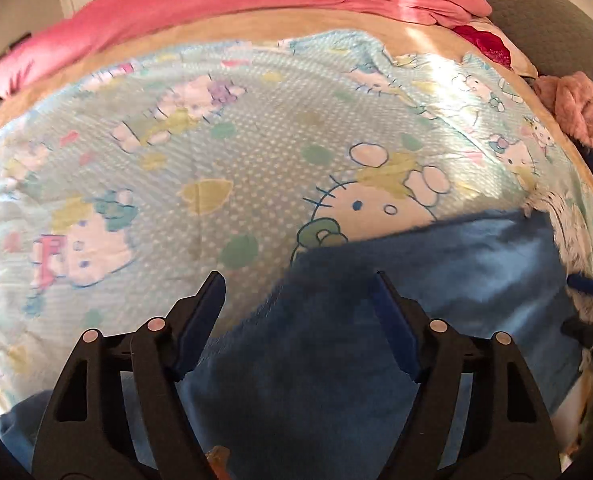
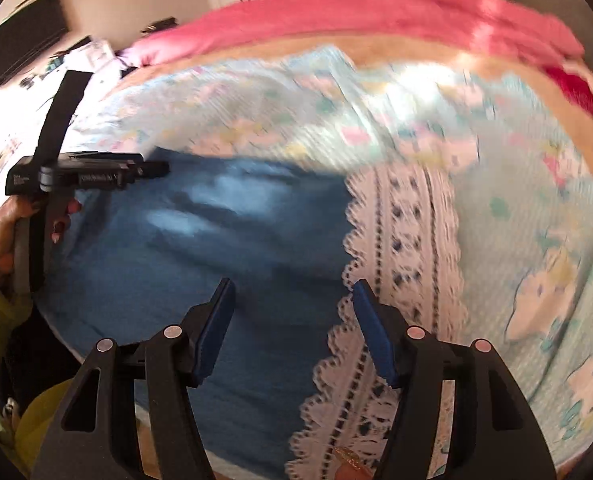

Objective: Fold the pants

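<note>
Both tools wide apart, empty, above blue pants.

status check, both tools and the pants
Left tool open, empty. Right tool open, empty. Blue fabric pants with white lace trim flat on cartoon-print bedsheet. Nothing blocking.

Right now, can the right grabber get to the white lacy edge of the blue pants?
Probably yes. The right gripper is open and hovers right over the white lace trim of the blue pants. Nothing lies on the lace, and the left gripper is off to the side.
</note>
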A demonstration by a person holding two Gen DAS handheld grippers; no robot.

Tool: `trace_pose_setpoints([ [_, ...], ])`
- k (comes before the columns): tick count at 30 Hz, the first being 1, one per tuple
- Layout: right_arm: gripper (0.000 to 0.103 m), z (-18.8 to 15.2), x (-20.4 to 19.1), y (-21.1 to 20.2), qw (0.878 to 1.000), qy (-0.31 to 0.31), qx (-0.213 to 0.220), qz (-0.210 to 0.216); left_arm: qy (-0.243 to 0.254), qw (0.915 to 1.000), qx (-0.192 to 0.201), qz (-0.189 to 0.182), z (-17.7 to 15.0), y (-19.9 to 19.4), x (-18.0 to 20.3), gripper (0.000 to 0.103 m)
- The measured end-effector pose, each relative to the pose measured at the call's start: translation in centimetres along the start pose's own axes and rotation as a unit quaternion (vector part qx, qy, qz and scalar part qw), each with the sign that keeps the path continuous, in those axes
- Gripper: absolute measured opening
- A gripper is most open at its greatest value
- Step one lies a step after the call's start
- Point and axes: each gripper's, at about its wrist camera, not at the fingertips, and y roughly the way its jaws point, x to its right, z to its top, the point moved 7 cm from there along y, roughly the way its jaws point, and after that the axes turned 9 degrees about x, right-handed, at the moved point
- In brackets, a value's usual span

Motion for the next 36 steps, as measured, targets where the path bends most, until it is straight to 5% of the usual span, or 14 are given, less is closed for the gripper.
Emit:
trace_pose_setpoints([
  [2, 0.06, -0.5, 0.1, 0.2, 1.0, 0.0, 0.007, 0.004, -0.014, 0.9997, 0.005, -0.018, -0.1, 0.3, 0.3, 0.038],
  [3, 0.06, -0.6, 0.1, 0.2, 1.0, -0.006, 0.01, 0.001, -0.017, 0.9994, 0.01, -0.028, -0.1, 0.2, 0.6, 0.004],
  [4, 0.06, -0.7, 0.0, 0.2, 1.0, -0.011, 0.012, -0.001, -0.025, 0.9987, 0.019, -0.04, 0.2, -0.2, 0.8, 0.001],
  [8, 0.06, -0.8, -0.1, 0.2, 1.0, -0.019, 0.014, -0.004, -0.041, 0.9958, 0.069, -0.045, 1.6, -2.0, 0.1, 0.001],
  [14, 0.06, 1.4, 0.5, -0.9, 1.0, -0.016, 0.018, 0.005, -0.016, 0.999, 0.039, -0.014, 0.1, 0.1, 0.1, 0.002],
  [17, 0.06, 4.8, 3.5, -2.0, 0.998, 0.011, 0.066, -0.021, -0.02, 0.9989, 0.039, -0.018, 0.2, 0.0, 0.0, 0.002],
  [20, 0.059, 6.7, 7.1, -0.2, 0.997, 0.048, 0.051, -0.044, -0.023, 0.9988, 0.039, -0.019, 0.2, -0.1, -0.1, 0.003],
  [24, 0.036, 5.9, 8.0, 3.5, 0.998, 0.051, -0.005, -0.023, -0.028, 0.9985, 0.043, -0.02, 0.0, -0.1, -0.1, 0.003],
  [27, 0.022, 5.0, 6.6, 4.0, 1.0, 0.01, -0.006, -0.019, -0.025, 0.9984, 0.048, -0.015, -0.2, -0.3, 0.0, 0.003],
  [36, 0.017, 8.1, 6.4, 0.1, 0.996, -0.003, 0.091, -0.014, -0.018, 0.996, 0.086, 0.012, 1.3, -2.1, 0.6, 0.001],
])
